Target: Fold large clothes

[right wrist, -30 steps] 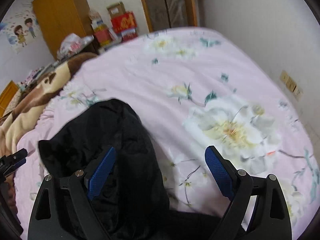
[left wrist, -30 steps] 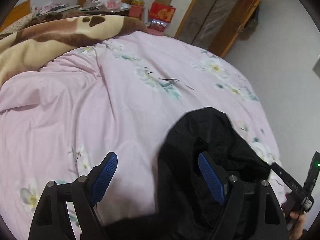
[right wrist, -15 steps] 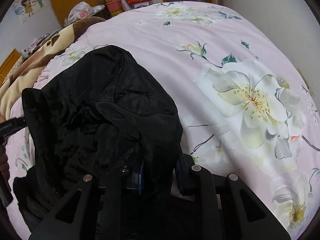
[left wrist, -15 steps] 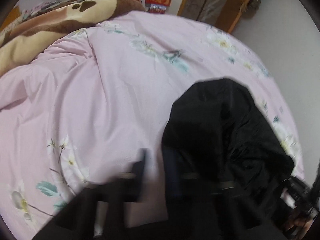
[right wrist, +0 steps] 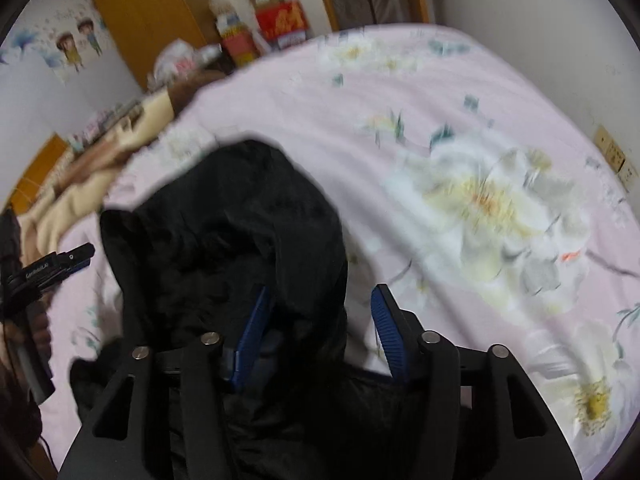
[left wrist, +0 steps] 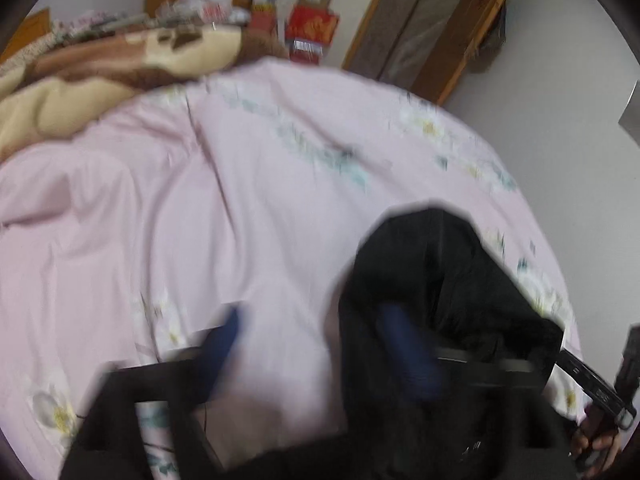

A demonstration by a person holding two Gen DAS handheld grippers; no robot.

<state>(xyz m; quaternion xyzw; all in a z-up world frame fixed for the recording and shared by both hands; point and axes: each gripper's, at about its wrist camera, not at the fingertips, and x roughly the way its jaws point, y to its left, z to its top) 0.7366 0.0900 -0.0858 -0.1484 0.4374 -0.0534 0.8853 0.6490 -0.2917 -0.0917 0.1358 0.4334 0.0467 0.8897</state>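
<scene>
- Currently, a crumpled black padded garment (right wrist: 224, 248) is seen heaped on a pink floral bedsheet (left wrist: 168, 216), near the sheet's close edge.
- Left gripper (left wrist: 320, 344): jaws have just been opening and are spread wide. Blue left pad sits over bare sheet; blue right pad sits over the garment's left part. An edge of the black fabric lies between the pads, but no pressing is seen. Left view is motion-blurred, so contact at the right pad can't be confirmed.
- Right gripper (right wrist: 320, 332): jaws have just been opening, now part-way apart. Left pad is seen against the garment's fold; right pad stands clear over pink sheet just beside the fabric's right edge. A fold of the garment lies between the pads, not pinched.
- Neither gripper is clamped on the cloth.
- In the right wrist view, the other gripper's black tip is seen at the far left, just off the garment's left edge.
- A large white flower print (right wrist: 492, 220) is seen to the right of the garment.
- A brown and cream plush blanket (left wrist: 80, 92) is bunched at the sheet's far left side, well apart from the garment.
- Red cardboard boxes (right wrist: 282, 24) are stacked beyond the bed beside a wooden door (left wrist: 424, 28).
</scene>
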